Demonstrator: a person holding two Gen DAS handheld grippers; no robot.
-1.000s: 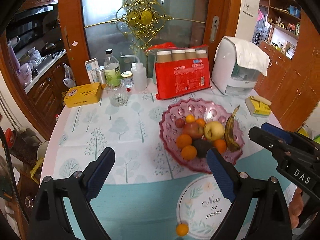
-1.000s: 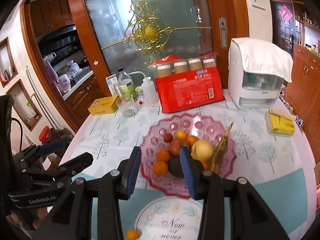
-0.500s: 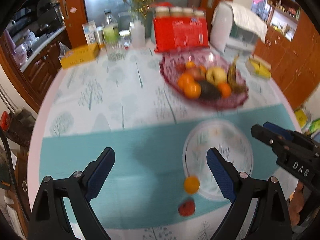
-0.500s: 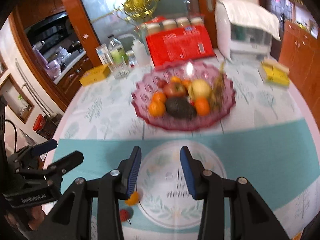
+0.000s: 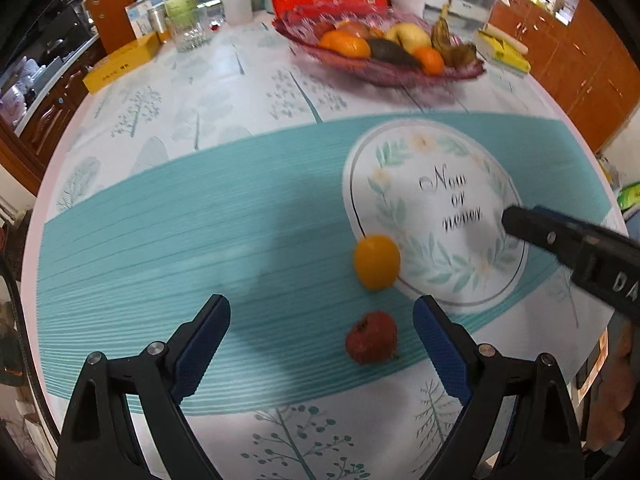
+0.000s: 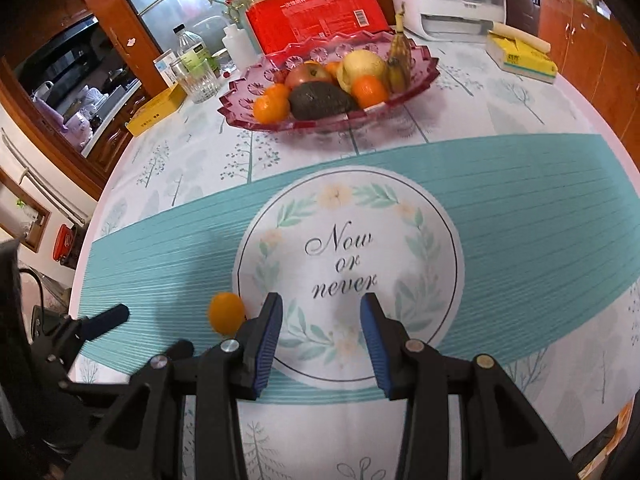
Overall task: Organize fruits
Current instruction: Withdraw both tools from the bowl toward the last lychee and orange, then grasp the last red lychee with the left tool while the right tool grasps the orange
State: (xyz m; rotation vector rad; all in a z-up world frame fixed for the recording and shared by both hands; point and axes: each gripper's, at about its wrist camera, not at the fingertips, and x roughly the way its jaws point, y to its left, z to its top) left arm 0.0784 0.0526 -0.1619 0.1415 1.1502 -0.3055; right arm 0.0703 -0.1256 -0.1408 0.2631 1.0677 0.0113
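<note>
A small orange fruit point(image 5: 376, 262) and a small red fruit point(image 5: 371, 337) lie loose on the teal band of the tablecloth near the front edge. My left gripper point(image 5: 322, 320) is open and empty, low over the table, with the red fruit between its fingers. My right gripper point(image 6: 320, 316) is open and empty over the round "Now or never" print; the orange fruit point(image 6: 226, 313) lies just left of its left finger. The red fruit is hidden in the right wrist view. A pink glass fruit bowl point(image 6: 420, 80) holds oranges, an apple, an avocado and a banana.
At the far side stand a red package point(image 6: 316, 20), a white appliance point(image 6: 452, 4), bottles, a glass point(image 6: 198, 80), a yellow box point(image 6: 158, 114) and a yellow pack point(image 6: 522, 56). The round table edge curves close on both sides.
Both grippers have dropped and tilted down toward the front of the table. The two loose fruits have come into view close to the left gripper, and the bowl has receded to the top.
</note>
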